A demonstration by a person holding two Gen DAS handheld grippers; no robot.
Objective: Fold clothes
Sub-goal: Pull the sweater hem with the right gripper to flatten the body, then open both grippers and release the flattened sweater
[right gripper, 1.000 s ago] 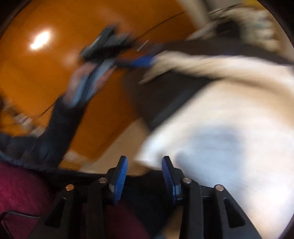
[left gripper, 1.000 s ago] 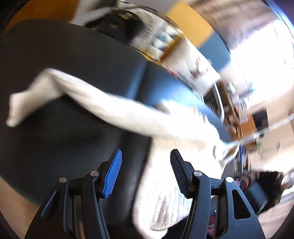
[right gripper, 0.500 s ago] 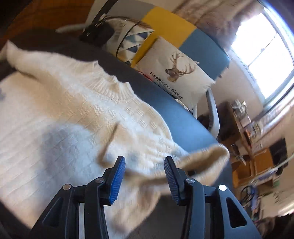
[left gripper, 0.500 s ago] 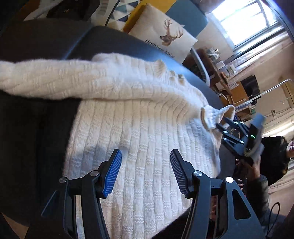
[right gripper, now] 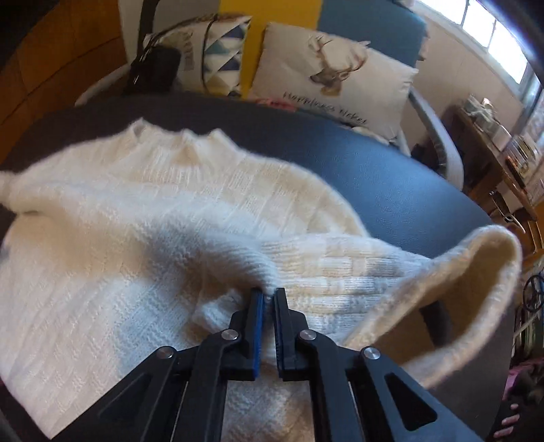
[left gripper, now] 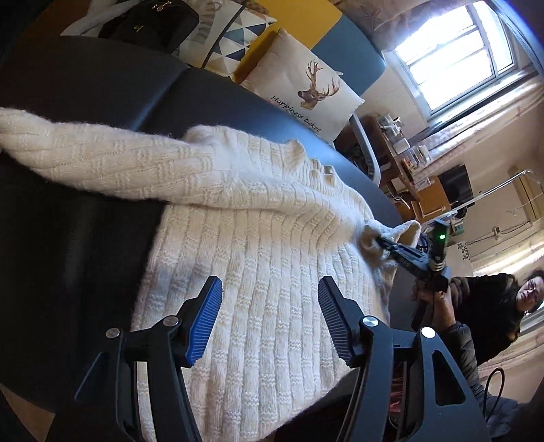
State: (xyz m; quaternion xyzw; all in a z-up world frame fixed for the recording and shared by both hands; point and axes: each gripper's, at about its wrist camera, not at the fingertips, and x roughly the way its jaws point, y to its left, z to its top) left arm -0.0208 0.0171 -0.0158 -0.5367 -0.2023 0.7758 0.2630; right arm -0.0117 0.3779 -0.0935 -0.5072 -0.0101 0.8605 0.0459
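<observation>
A cream ribbed knit sweater [left gripper: 265, 244] lies spread on a dark padded seat [left gripper: 85, 85]. One sleeve [left gripper: 102, 159] stretches out to the left. My left gripper [left gripper: 268, 289] hovers over the sweater's body; its jaws are opening and hold nothing. My right gripper [right gripper: 268, 295] is shut on a fold of the other sleeve, near its open cuff [right gripper: 476, 289], which stands up to the right. The left wrist view shows that gripper [left gripper: 380, 243] pinching the sleeve at the sweater's right edge.
A deer-print cushion [left gripper: 306, 88], a triangle-pattern cushion [left gripper: 224, 37] and a black bag [left gripper: 149, 20] sit behind the seat. The person [left gripper: 493, 306] is at the right, past the seat's edge. A cluttered desk [left gripper: 408, 159] stands under the window.
My right gripper has closed on the sleeve, which lay loose between its open jaws before. The left gripper has swung from the seat's left side to over the sweater's body.
</observation>
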